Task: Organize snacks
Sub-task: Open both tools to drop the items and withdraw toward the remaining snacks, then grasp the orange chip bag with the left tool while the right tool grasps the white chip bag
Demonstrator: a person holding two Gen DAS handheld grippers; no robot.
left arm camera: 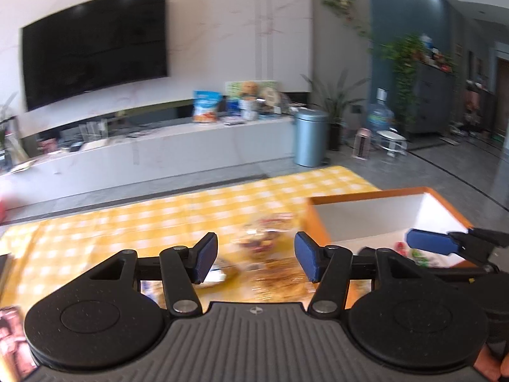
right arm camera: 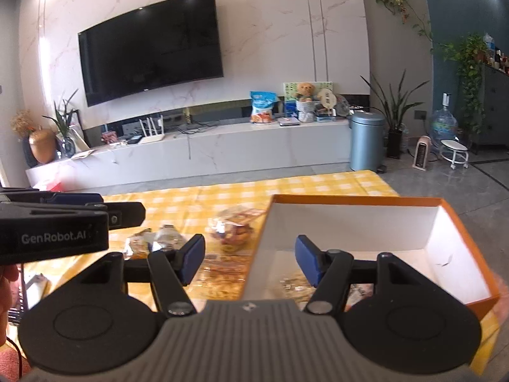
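Over the yellow-checked desk (right arm camera: 318, 184), both the left tongs (left arm camera: 256, 256) and right tongs (right arm camera: 249, 259) gape wide and empty, so drop onto one loose snack packet (right arm camera: 232, 230) squarely before lifting it into the orange box (right arm camera: 451, 205) just beside.

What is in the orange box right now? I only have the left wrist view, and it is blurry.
Observer: The right wrist view shows a golden packet lying on the floor of the box.
Operator: Is the right gripper holding anything?
Observer: No. The right gripper is open and empty, poised over the box's near left wall.
Operator: What is still out on the cloth?
Observer: Silver-wrapped packets lie on the cloth next to a clear bag of snacks, all left of the box.
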